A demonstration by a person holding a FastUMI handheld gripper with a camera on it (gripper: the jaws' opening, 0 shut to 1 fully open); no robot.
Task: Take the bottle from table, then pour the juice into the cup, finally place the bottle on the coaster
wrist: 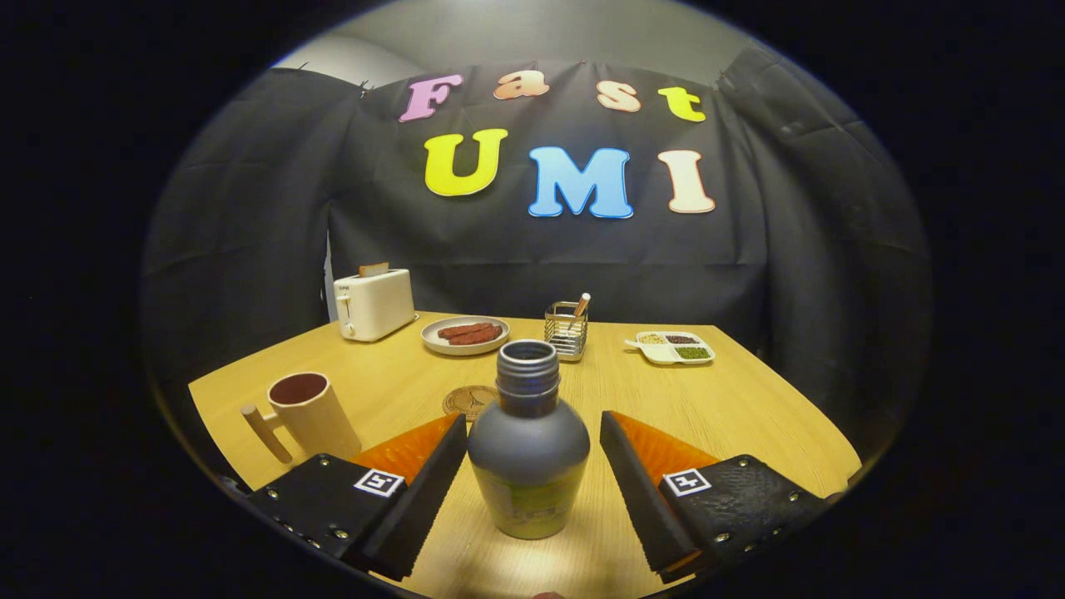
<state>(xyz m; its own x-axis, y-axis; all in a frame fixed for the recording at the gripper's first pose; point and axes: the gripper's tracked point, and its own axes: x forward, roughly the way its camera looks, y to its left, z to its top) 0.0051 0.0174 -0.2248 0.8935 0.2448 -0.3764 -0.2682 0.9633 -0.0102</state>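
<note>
Beyond the left finger and off to its outer side stands the cup [309, 412], upright on the surface [732, 399], its handle sticking out away from the fingers and its mouth open to receive. Further back on that side sits a toaster [374, 304], then a plate [464, 334] with something dark and reddish on it.

Just ahead of the left finger's tip, partly hidden behind the bottle's shoulder, lies the round coaster [468, 401], flat on the surface.

The bottle [529, 445] stands upright between the fingers, uncapped, its neck rising ahead of them. The gripper [532, 453] is spread wide: a gap shows on each side of the bottle's body, so neither finger presses on it yet.

Beyond the bottle is a wire holder [567, 330], and past the right finger a divided dish [672, 347].

This looks like the first step, taking the bottle, with the fingers already straddling it. The next move would call for closing squarely on the broad belly, firm enough not to slip, then lifting straight and carrying it leftward to the cup, keeping it level since the mouth is open.
</note>
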